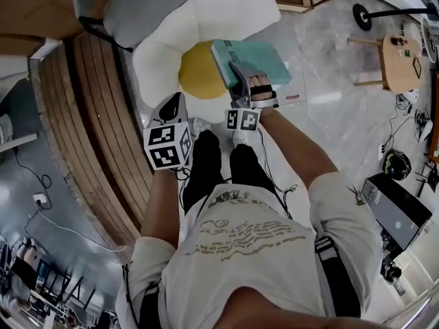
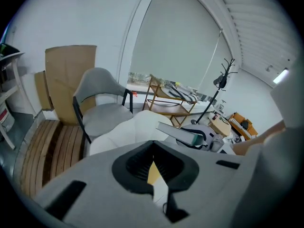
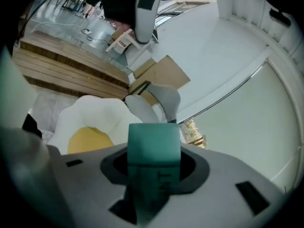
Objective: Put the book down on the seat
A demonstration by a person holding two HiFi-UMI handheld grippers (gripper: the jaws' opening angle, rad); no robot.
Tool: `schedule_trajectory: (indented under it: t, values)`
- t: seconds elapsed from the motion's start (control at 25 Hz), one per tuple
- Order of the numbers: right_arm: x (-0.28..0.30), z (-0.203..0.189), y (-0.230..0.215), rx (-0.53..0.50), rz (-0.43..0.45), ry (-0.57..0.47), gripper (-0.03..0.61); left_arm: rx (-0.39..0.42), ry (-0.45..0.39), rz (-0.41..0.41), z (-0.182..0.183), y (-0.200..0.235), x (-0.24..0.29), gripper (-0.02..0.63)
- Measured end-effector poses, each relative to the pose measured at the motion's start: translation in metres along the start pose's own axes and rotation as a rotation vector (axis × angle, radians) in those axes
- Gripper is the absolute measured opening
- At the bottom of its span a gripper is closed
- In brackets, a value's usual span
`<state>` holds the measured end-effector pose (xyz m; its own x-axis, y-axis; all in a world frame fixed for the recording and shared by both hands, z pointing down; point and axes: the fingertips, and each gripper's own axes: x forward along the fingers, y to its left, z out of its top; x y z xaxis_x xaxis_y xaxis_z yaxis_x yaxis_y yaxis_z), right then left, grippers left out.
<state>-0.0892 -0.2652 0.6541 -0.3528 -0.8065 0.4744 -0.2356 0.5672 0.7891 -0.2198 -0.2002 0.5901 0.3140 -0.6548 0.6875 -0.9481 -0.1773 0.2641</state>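
A teal book [image 1: 252, 59] hangs over the right side of a white petal-shaped seat [image 1: 226, 12] with a round yellow middle [image 1: 200, 72]. My right gripper [image 1: 245, 81] is shut on the book's near edge and holds it roughly flat. In the right gripper view the book [image 3: 154, 151] fills the space between the jaws, with the seat [image 3: 95, 113] below and to the left. My left gripper [image 1: 174, 105] hovers at the seat's near left edge, shut and holding nothing. In the left gripper view its tips [image 2: 153, 152] meet, and the book [image 2: 183, 133] shows to the right.
A grey chair [image 1: 140, 9] stands just behind the seat, beside a slatted wooden platform [image 1: 96, 115] on the left. A small wooden table [image 1: 401, 60] and a dark box [image 1: 398, 211] stand on the pale floor to the right. The person's feet [image 1: 219, 129] are close in front of the seat.
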Motion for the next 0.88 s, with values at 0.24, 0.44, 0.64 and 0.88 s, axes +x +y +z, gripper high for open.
schedule_trajectory:
  t: [0.24, 0.44, 0.64, 0.88]
  values:
    - [0.057, -0.035, 0.054, 0.003, 0.034, 0.041, 0.169, 0.015, 0.091, -0.016, -0.044, 0.010, 0.042, 0.020]
    - [0.092, -0.053, 0.099, 0.018, 0.062, 0.079, 0.169, 0.038, 0.170, -0.050, -0.084, 0.021, 0.072, 0.020]
    - [0.116, -0.075, 0.159, -0.021, 0.137, 0.101, 0.169, 0.051, 0.233, -0.087, -0.127, 0.022, 0.092, 0.020]
    - [0.146, -0.111, 0.219, -0.102, 0.145, 0.209, 0.167, 0.054, 0.272, -0.101, -0.176, 0.039, 0.118, 0.020]
